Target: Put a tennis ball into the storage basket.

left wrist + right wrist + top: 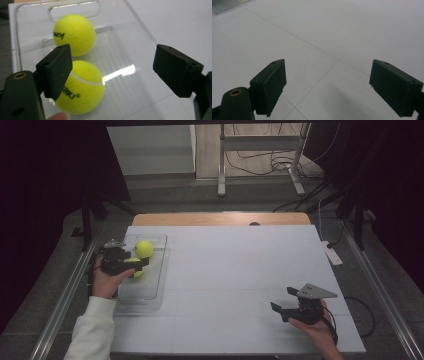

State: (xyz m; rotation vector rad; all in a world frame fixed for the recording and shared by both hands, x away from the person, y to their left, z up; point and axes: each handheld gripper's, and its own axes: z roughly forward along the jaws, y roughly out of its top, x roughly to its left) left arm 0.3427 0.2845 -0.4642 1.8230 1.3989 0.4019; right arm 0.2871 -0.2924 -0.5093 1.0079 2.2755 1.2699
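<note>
Two tennis balls (77,87) are seen inside the clear tray (155,100). The left gripper (112,72) is held above them, jaws wide apart, nothing gripped. The right gripper (327,87) is also open and empty. A ball could be knocked against the tray wall if the left gripper is lowered carelessly

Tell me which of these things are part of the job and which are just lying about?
Part of the job:
- two tennis balls, one farther, one nearer
- clear tray holding them
- left gripper, open above the tray

Just lying about:
- right gripper, open, idle over the white table
- power strip
- metal stand behind
</note>
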